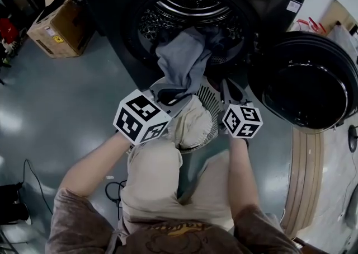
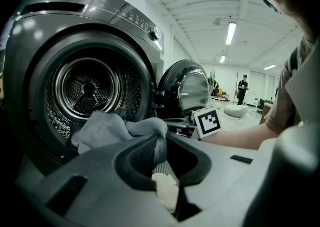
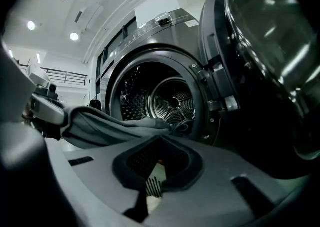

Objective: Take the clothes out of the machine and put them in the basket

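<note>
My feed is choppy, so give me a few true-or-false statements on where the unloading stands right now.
1. The left gripper is clamped on the grey garment. True.
2. The machine door is closed. False: it stands open at the right.
3. The basket is empty. False: a cream garment lies in it.
4. The grey garment trails out of the drum. True.
5. The right gripper holds the grey garment. False: nothing is between its jaws.
</note>
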The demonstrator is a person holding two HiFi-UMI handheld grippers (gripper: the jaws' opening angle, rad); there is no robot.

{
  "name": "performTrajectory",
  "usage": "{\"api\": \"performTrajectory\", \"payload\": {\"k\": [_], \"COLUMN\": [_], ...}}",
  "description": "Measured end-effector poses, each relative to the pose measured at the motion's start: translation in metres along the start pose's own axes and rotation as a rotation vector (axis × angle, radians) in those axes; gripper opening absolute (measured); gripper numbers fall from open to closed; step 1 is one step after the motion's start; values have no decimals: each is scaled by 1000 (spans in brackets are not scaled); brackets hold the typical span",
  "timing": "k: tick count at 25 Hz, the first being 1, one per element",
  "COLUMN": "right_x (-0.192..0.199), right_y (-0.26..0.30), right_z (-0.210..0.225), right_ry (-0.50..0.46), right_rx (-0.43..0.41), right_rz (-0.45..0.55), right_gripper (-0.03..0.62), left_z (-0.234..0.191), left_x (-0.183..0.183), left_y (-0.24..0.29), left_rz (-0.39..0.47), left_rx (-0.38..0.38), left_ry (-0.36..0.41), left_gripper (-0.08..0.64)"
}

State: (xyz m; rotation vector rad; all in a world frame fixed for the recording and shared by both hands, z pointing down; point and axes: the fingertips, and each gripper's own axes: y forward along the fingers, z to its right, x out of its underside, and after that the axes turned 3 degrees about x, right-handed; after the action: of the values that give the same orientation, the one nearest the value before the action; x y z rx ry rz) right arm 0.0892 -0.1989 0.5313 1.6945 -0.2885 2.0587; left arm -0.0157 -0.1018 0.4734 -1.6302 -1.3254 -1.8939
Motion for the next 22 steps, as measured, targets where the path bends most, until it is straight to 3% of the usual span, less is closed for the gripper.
{"api": "performTrajectory", "payload": {"k": [2, 6, 17, 22], "right_x": [0, -2, -6, -9], "right_y": [0, -3, -12, -16], "right_z": [-2, -4, -7, 2], "right_ry": [-3, -10, -30, -23], "right_rx": [-4, -7, -2, 28], "right_rz": [1, 0, 1, 7], "right_gripper": [-3, -3, -3, -3], "left_z": [-10, -36, -146, -190], "left_x": [1, 0, 16, 4], "left_y": [3, 13, 75, 99], "left_rz": [4, 34, -23, -12], "left_rx": [-37, -104, -270, -324], "left_ry": [16, 37, 28, 55], "left_gripper": [69, 190, 292, 315]}}
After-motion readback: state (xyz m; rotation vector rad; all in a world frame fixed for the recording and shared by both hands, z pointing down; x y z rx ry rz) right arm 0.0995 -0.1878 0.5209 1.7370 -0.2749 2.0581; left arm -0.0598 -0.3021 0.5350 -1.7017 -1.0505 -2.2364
